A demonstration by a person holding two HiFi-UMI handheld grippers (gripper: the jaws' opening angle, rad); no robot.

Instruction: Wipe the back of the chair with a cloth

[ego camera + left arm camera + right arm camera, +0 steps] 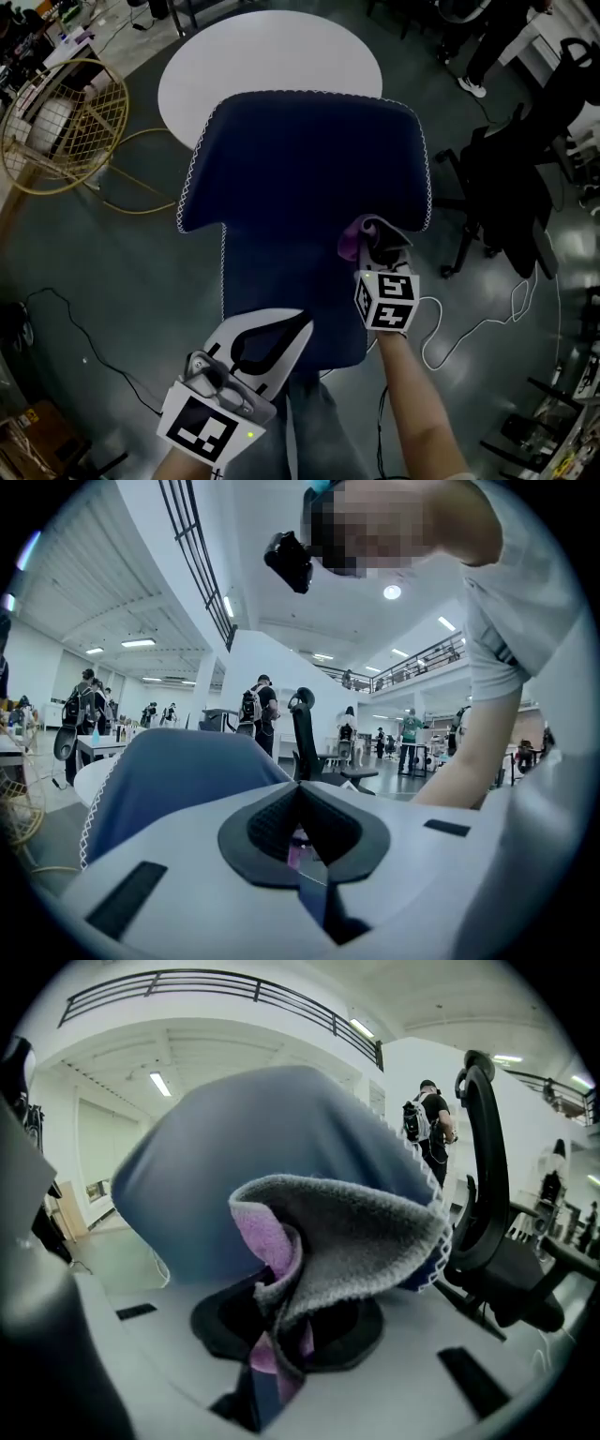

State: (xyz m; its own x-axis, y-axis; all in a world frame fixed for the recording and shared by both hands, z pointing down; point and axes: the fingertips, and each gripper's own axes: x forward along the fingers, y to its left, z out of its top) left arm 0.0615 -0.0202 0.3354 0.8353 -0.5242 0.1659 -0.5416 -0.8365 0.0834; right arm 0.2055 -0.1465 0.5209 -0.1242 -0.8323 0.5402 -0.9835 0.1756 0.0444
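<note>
A: Nearest item, the left claw [302,321]?

B: Jaws together, nothing gripped. In the head view it sits low, its tips over the bottom edge of the chair back [300,159]. Contact there: cannot tell.

A: Right claw [380,251]?

B: Clamped on the cloth [361,234], grey on one face and purple on the other. The right gripper view shows a fold pinched between the jaws, with the rest bunched up above them.

A: Where is the cloth on the chair?

B: On the right part of the dark blue back, just below where the wide upper section narrows (white stitching runs along the edge). The cloth lies against the fabric.

A: Beyond the chair?

B: A round white counter [272,61] just behind the top of the back. A gold wire frame [61,127] stands to the left on the grey floor [112,272], and a black office chair [506,187] to the right.
</note>
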